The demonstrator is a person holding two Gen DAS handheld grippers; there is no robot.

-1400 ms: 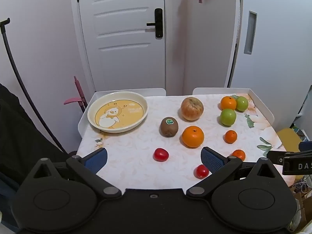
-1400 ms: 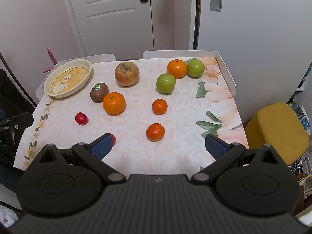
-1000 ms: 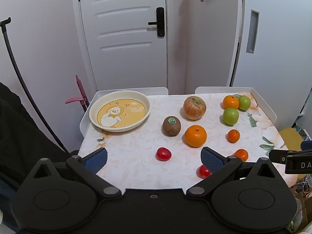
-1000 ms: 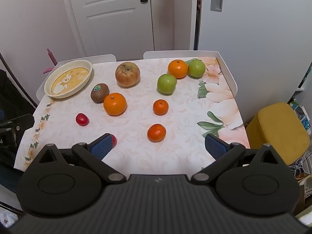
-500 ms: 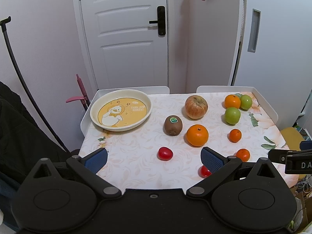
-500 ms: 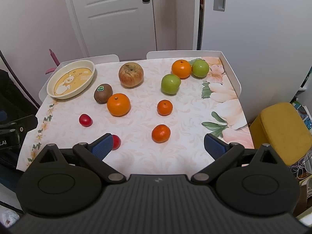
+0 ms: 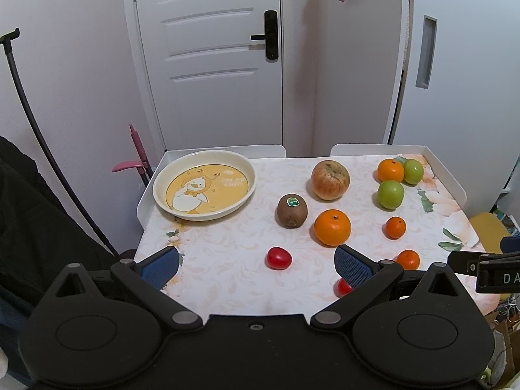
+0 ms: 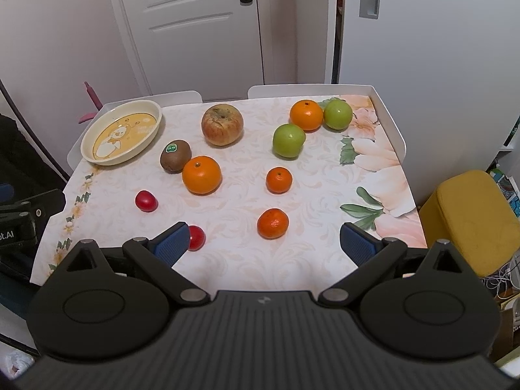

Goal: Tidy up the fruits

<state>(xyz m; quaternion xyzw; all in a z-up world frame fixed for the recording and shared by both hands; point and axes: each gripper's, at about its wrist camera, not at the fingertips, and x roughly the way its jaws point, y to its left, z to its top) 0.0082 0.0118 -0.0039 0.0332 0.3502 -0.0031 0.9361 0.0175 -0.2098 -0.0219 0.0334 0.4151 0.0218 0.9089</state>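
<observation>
Fruits lie loose across the worktop [image 8: 227, 260], none yet in the plate [image 7: 162, 201] at the far left corner: an apple [image 8: 222, 124], a kiwi [image 8: 175, 156] touching a big orange [image 8: 201, 175], two green ones by another orange at the far right, two mandarins, two tomatoes. I hold my left claw [image 7: 256, 265] and right claw [image 8: 265, 243] back at the near edge, jaws wide apart, empty. I judge nothing is started. Next I'd pick the near tomato [image 8: 196, 238], beside my right claw's left finger, and close gently so it doesn't roll.
</observation>
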